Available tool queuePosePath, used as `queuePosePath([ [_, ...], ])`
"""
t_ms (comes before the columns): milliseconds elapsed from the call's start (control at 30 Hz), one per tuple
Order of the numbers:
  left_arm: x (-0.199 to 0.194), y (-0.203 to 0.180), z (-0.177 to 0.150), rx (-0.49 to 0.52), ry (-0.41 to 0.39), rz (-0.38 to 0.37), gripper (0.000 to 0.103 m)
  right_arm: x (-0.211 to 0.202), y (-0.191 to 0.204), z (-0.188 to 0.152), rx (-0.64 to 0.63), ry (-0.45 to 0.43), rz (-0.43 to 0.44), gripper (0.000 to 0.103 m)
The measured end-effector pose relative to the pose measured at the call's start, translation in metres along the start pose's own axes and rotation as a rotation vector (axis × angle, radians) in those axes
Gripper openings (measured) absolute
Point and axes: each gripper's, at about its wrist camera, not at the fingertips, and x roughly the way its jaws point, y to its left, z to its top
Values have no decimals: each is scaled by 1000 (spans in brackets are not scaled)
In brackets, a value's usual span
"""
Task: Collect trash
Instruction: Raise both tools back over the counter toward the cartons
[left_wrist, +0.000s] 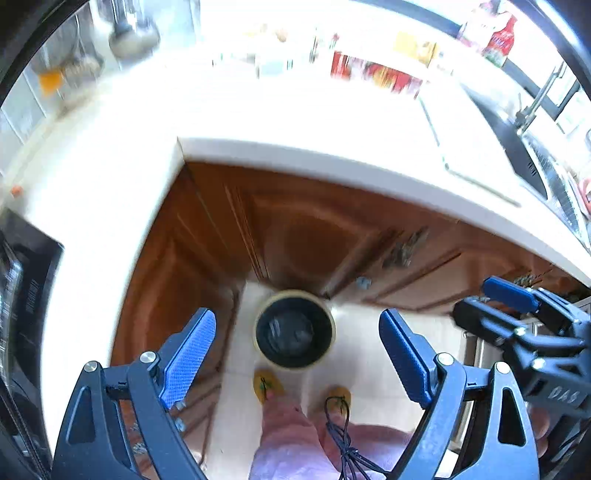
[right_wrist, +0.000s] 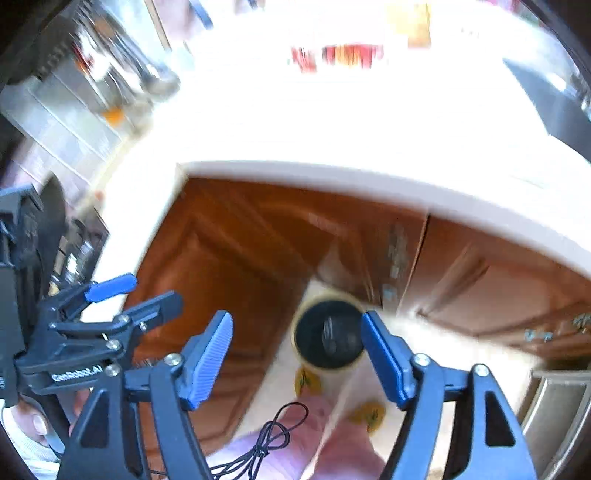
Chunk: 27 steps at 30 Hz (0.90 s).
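wrapping round an inner corner, the white surface (left_wrist: 295, 122) is smooth, glossy and blown out by glare, with warm brown panelled wood cabinets (left_wrist: 295, 229) under it and pale floor tiles (left_wrist: 362, 354) below. a steel sink (left_wrist: 546, 173) with a tap sits at the right edge of the left view; a dark appliance (left_wrist: 22, 295) is cut off at the left. along the back, red and yellow packages (left_wrist: 376, 74) and metal utensils are smeared by blur — no labels can be read, and no loose trash can be made out.

the bin (left_wrist: 294, 330), round with a cream rim and a black liner, stands on the floor in the cabinet corner, just beyond yellow slippers (left_wrist: 267, 384) and pink trouser legs; its contents are too blurred to tell.

left gripper (left_wrist: 297, 363): jaws spread wide, ribbed blue pads, nothing between them. right gripper (right_wrist: 295, 360): jaws wide as well — empty, one pad overlapping the bin's rim in view. a thin black cord dangles near the legs.
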Motion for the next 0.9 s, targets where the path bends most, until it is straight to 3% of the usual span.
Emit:
queuePosePath([
  [233,-56,-10,29,5,-125,30,89,-70,10,30,-67,-210,-14,75],
  [467,-99,-20,56,5,-202,25,89,-123,29,63,-259,-325,-99,75],
  [667,-130,-33,83,58,-307,35,89,-132,18,105,-279,-298,-72,75],
  [900,-119,-19,129,59,-277,-21,89,-113,10,153,-320,-234,-168,75],
])
